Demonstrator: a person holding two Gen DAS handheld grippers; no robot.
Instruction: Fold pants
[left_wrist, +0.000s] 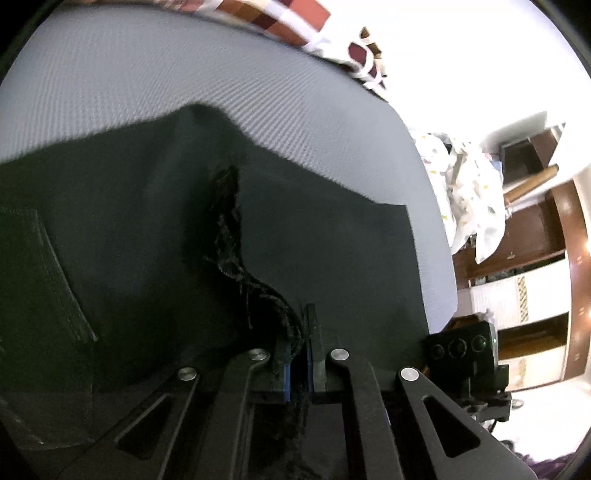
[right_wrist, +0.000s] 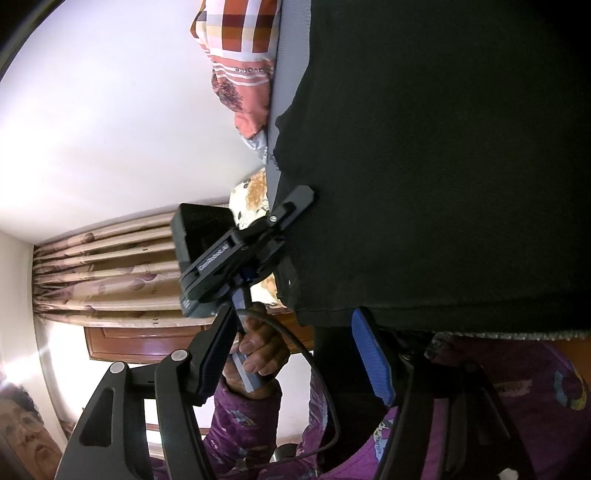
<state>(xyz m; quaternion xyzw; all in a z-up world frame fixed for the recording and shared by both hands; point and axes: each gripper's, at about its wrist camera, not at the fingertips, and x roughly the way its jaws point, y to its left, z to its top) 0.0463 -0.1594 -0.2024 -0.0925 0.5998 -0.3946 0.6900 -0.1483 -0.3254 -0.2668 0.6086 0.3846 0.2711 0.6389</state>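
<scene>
Black pants (left_wrist: 155, 229) lie spread on a grey mattress (left_wrist: 184, 74). My left gripper (left_wrist: 299, 354) is shut on a frayed raw edge of the pants (left_wrist: 236, 258), which rises in a ridge from the jaws. In the right wrist view the pants (right_wrist: 443, 166) fill the upper right, with a stitched hem (right_wrist: 332, 314) just past my fingers. My right gripper (right_wrist: 291, 354) is open, its blue-padded finger (right_wrist: 371, 358) close below the hem, holding nothing. The left gripper (right_wrist: 291, 206) also shows there, pinching the pants' side edge.
A checked pillow (left_wrist: 280, 18) lies at the mattress's far edge. White patterned cloth (left_wrist: 469, 192) and brown wooden cabinets (left_wrist: 535, 229) stand to the right. In the right wrist view I see curtains (right_wrist: 110, 269), a checked pillow (right_wrist: 240, 33) and a purple sleeve (right_wrist: 240, 424).
</scene>
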